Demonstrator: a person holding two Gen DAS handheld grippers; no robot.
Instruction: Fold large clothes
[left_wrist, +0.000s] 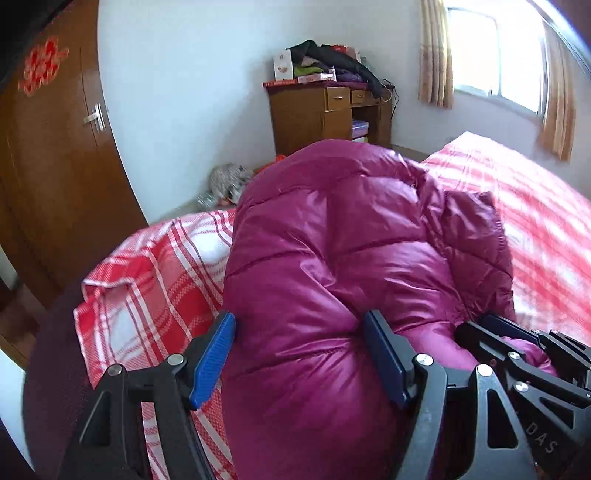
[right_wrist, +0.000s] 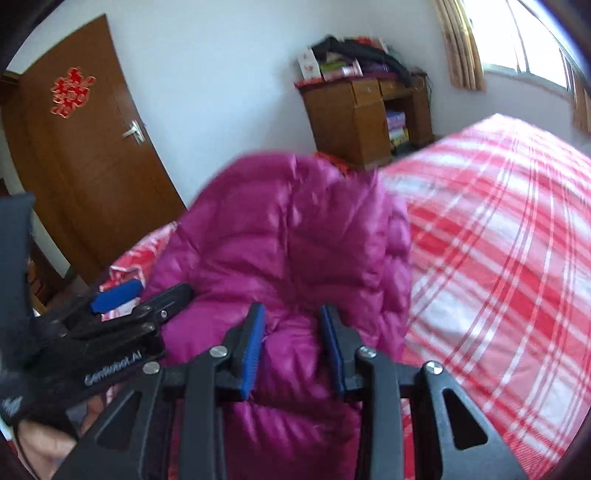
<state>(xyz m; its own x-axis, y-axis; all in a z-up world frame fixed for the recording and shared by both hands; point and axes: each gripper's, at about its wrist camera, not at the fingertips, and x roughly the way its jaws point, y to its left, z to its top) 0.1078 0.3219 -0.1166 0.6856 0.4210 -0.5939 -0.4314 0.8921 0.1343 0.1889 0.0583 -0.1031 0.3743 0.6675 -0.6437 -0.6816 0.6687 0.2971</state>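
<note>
A magenta puffy down jacket (left_wrist: 332, 251) lies bunched on the bed with its near edge raised. My left gripper (left_wrist: 299, 354) has its jaws wide around a thick fold of the jacket, both blue pads pressing into it. My right gripper (right_wrist: 291, 347) has its jaws closed on a narrower fold of the same jacket (right_wrist: 291, 236). The right gripper shows at the lower right of the left wrist view (left_wrist: 517, 347). The left gripper shows at the lower left of the right wrist view (right_wrist: 122, 306).
The bed has a red and white plaid sheet (left_wrist: 546, 229) (right_wrist: 498, 240). A wooden desk (left_wrist: 325, 110) piled with clothes and boxes stands at the far wall. A brown door (right_wrist: 85, 155) is on the left, a curtained window (left_wrist: 495, 51) on the right.
</note>
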